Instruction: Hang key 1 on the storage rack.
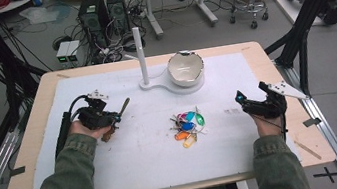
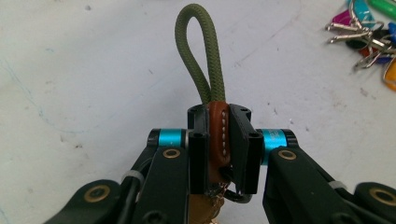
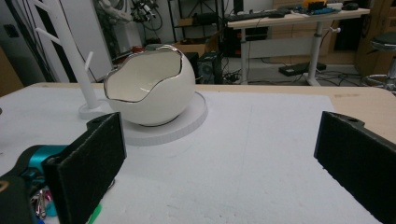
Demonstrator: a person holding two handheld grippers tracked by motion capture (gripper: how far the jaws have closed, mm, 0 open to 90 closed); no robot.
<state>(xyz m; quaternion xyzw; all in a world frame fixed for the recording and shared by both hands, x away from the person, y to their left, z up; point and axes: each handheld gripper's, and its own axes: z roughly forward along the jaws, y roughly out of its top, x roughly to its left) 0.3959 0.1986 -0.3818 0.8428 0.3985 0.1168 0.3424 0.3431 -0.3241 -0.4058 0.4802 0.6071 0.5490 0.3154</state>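
Observation:
My left gripper (image 1: 110,118) (image 2: 219,119) is shut on a brown stitched leather tab. An olive green cord loop (image 2: 198,60) (image 1: 124,105) sticks out past the jaws, and the keychain hangs just above the white mat (image 1: 140,154) at the left. A bunch of keys with coloured tags (image 1: 188,124) (image 2: 369,32) (image 3: 41,205) lies at the mat's middle. My right gripper (image 1: 241,99) (image 3: 219,163) rests at the right of the mat, jaws wide open with nothing between them.
A white egg-shaped bowl (image 1: 185,66) (image 3: 149,86) sits on a round white base at the back centre. A white peg stand (image 1: 140,53) (image 3: 70,51) rises from the same base, left of the bowl. The wooden table edge (image 1: 34,124) frames the mat.

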